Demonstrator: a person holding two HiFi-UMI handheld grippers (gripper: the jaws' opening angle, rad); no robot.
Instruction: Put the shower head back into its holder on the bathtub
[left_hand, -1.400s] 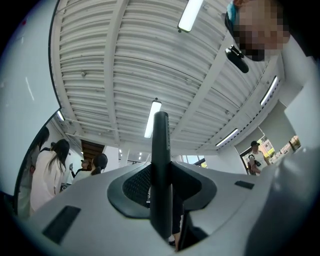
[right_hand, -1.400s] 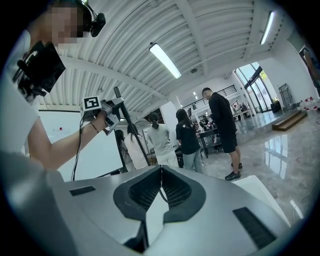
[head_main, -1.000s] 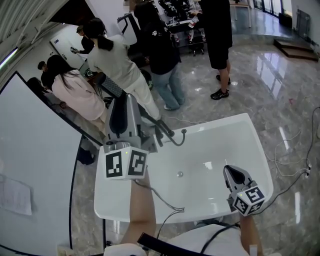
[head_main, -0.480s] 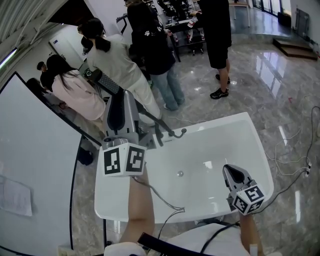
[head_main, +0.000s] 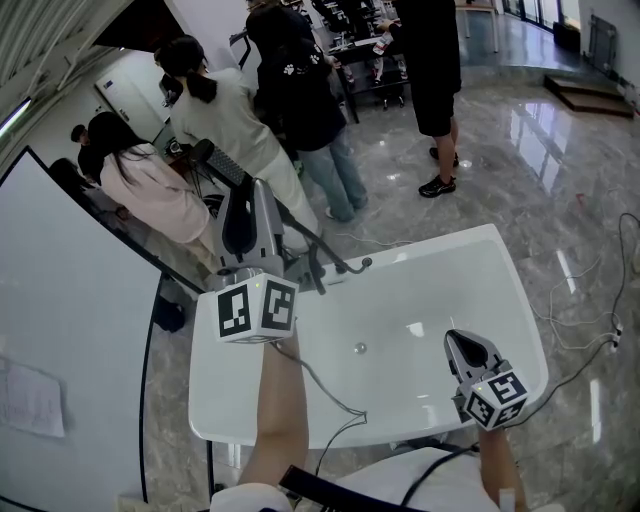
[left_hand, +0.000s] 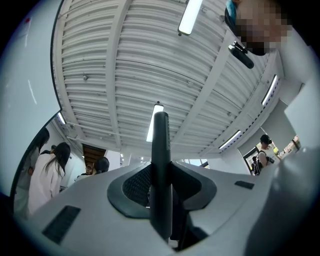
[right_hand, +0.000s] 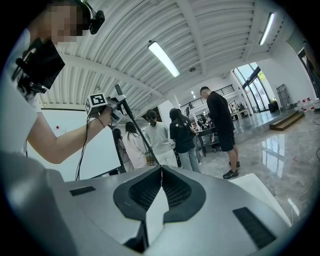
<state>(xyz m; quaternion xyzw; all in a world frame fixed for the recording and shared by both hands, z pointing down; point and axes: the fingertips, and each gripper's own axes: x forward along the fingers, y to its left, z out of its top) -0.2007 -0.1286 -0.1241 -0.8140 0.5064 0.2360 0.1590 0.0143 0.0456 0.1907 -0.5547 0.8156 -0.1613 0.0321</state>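
- Left gripper (head_main: 248, 215) is clamping the dark shower head (left_hand: 161, 145), jaws partly apart.
- Right gripper (right_hand: 160, 170) is hovering closed and empty over the white bathtub (head_main: 480, 275).
- People (head_main: 300, 110) are standing on the glossy marble floor (head_main: 560, 170).

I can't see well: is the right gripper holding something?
No, the right gripper has its jaws closed together with nothing between them.

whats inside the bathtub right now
In the bathtub a small round drain shows on the white floor. The right gripper, the left forearm and a thin cable cover parts of the near end; what lies under them cannot be seen.
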